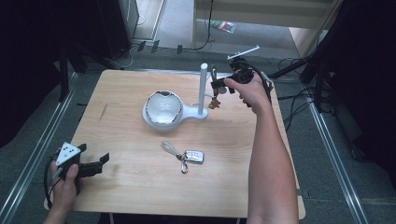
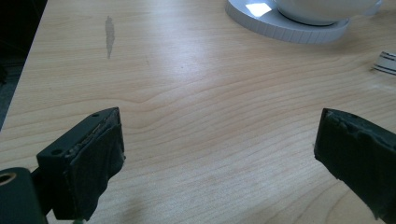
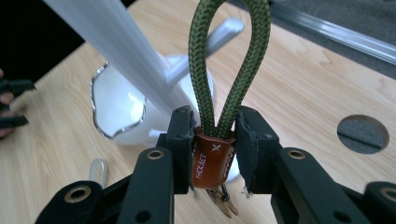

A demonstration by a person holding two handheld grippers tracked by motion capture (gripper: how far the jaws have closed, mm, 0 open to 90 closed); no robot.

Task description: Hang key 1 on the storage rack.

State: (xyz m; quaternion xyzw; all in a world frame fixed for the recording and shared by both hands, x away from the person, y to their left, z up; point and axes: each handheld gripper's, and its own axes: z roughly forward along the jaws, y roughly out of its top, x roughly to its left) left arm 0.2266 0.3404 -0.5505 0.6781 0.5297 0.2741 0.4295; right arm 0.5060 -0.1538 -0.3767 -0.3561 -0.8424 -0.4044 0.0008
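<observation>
Wooden table [image 1: 140,182]: right gripper [image 3: 214,135] jaws clamped on brown leather tab [image 3: 211,161] of green cord loop [image 3: 229,56], held raised at far right beside white post [image 1: 203,88] of stand. Left gripper [image 2: 219,154] jaws wide apart, nothing between, near left corner.

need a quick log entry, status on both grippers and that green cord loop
Right gripper shut on green cord loop at its brown leather tab, beside white stand post. Left gripper open, idle over table. Nothing in the way.

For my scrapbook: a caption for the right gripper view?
Right tool pinching a green rope loop by its brown leather tab, beside the white post.
</observation>
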